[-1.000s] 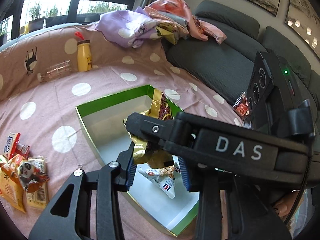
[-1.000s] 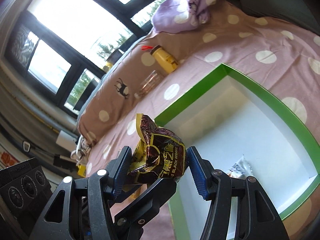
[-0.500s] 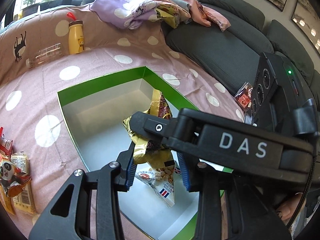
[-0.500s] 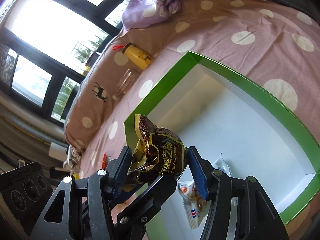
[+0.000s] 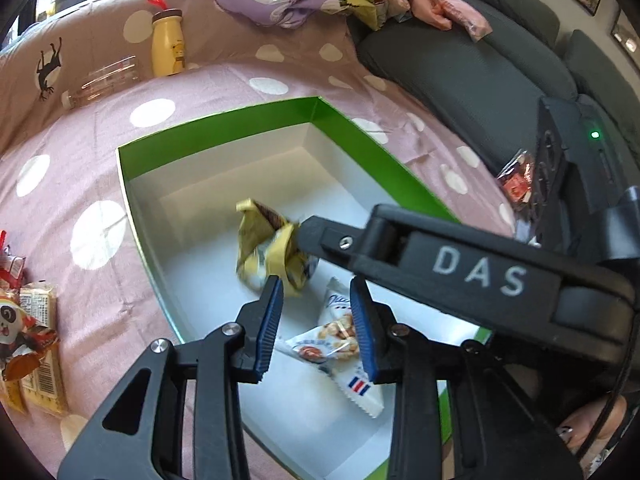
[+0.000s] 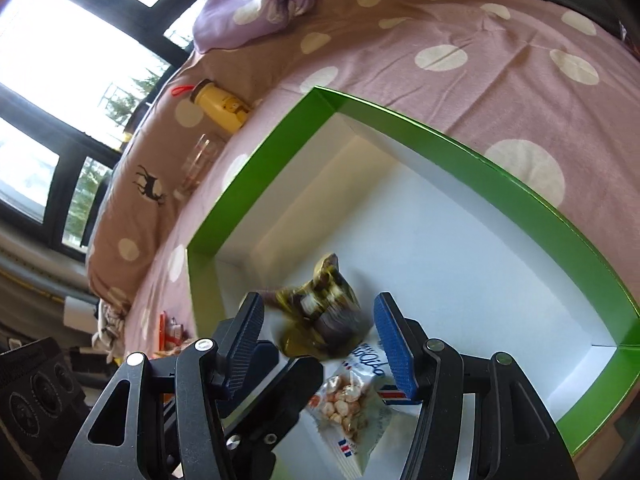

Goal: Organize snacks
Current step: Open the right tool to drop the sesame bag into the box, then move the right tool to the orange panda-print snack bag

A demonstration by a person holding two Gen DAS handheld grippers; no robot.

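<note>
Left wrist view: looks down along 2 blue-padded fingers into an open box.
Left gripper (image 5: 316,316): fingers released. They have just been closing a little, with nothing pressed between the pads; only the box floor shows in the gap.
Peanut packet (image 5: 336,336): white with a clear window, lying flat on the box floor just beyond the left fingertips.
Sesame snack packet (image 5: 268,248): gold and dark, blurred, inside the box just past the peanut packet. Its lower corner is at the tip of one left finger.
Right gripper (image 6: 320,332): fingers released. In the right wrist view the sesame packet sits in the gap with daylight on both sides. In the left wrist view, 1 black finger reaches across to the packet.
Box (image 5: 224,128): green rim, white inside, resting on the pink dotted sheet (image 5: 100,168).
Loose snacks (image 5: 28,340): a small heap on the sheet, left of the box.
Red packet (image 5: 516,180): on the sheet, right of the box.
Yellow bottle (image 5: 168,46): upright at the far side.
Clear glass (image 5: 104,80): lying on its side near the bottle.
Grey sofa (image 5: 460,60): far right.
</note>
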